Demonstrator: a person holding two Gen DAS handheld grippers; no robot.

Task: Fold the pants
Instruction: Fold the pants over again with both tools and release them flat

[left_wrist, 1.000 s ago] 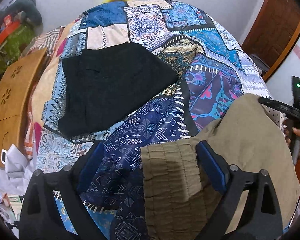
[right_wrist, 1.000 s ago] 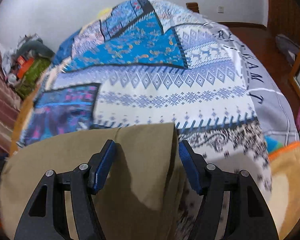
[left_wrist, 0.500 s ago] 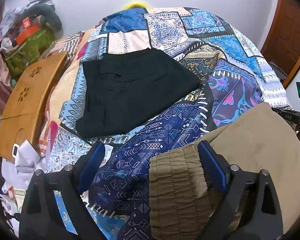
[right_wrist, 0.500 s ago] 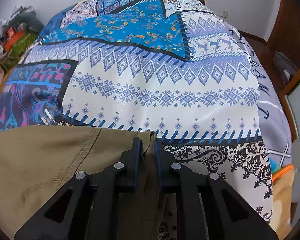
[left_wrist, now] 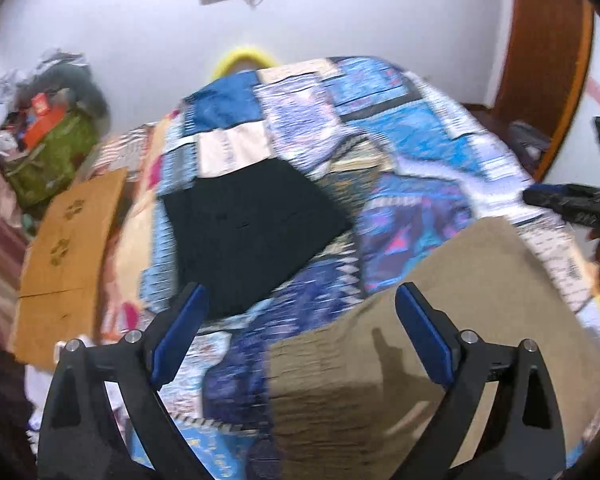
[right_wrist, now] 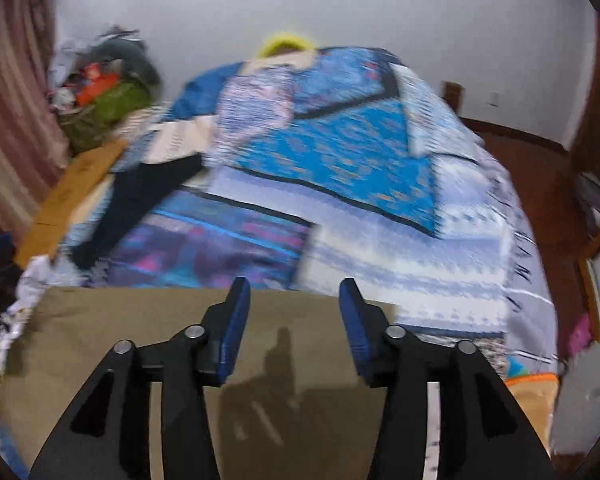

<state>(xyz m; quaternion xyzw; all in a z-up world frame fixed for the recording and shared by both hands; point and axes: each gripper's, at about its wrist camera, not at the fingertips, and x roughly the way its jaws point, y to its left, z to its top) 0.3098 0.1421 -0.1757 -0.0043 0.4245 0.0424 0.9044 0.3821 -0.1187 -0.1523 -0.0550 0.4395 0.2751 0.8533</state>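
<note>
Khaki pants (left_wrist: 480, 300) lie flat on the near part of the patchwork bedspread (left_wrist: 412, 136), gathered waistband toward the left. My left gripper (left_wrist: 300, 296) hovers above the waistband end, open wide, with nothing between its pads. In the right wrist view the same khaki pants (right_wrist: 160, 340) spread below my right gripper (right_wrist: 294, 286). Its jaws are opening, and the cloth lies beneath them rather than pinched. Both views are blurred by motion.
A folded black garment (left_wrist: 252, 232) lies farther up the bed, also seen as the black garment (right_wrist: 140, 196). A wooden board (left_wrist: 68, 256) runs along the bed's left side, a green bag with clutter (left_wrist: 48, 160) behind it. A wooden door frame (left_wrist: 548, 60) stands at right.
Half a second ago the right gripper was shut on the pants' edge; it has let go and opened. Both grippers have risen away from the bed, and the pants lie flat.
</note>
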